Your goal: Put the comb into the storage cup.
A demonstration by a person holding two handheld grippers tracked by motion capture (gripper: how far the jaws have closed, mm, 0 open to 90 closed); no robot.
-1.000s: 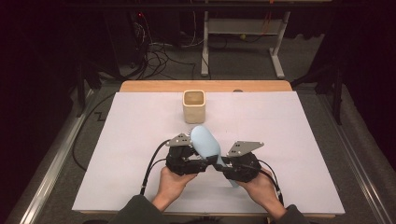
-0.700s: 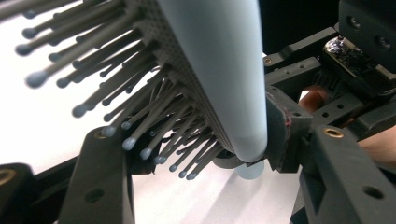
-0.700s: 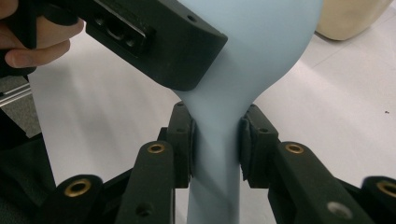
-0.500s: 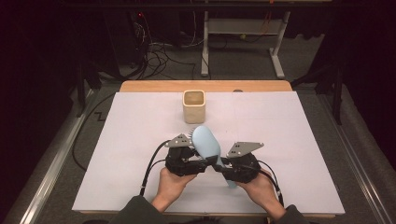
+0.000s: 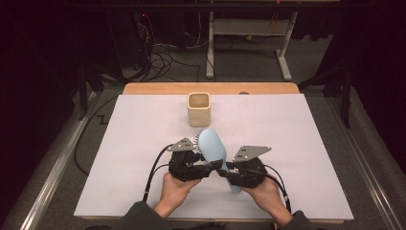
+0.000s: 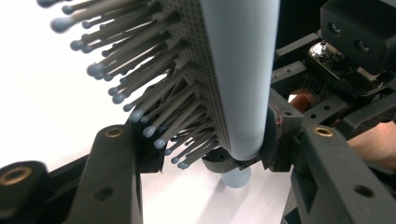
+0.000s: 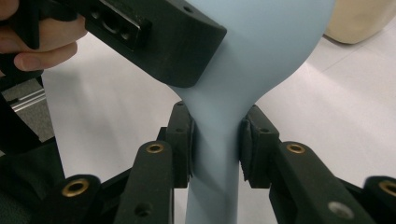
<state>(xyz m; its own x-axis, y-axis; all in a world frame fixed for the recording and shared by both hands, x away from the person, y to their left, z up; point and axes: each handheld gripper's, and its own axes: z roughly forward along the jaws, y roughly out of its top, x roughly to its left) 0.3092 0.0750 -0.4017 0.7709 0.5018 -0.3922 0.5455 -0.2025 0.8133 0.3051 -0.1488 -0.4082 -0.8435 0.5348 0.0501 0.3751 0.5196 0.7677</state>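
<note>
Tools (image 5: 218,168) clamp hairbrush (image 5: 212,146) mid-table, well apart from cup (image 5: 198,109) and edges.

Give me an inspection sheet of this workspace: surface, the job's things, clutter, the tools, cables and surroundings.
Surface: white sheet over a wooden table.
Job's things: light blue hairbrush, bristles toward the left tool; beige cup standing upright beyond it, apart.
Clutter: nothing seen.
Tools: left tool has just been closing on the brush head, one pad in the bristles, one on its back; right tool shut on the brush neck.
Cables: black cable trailing from the left tool; loose wires on the floor.
Surroundings: dark room, white metal frame behind.
</note>
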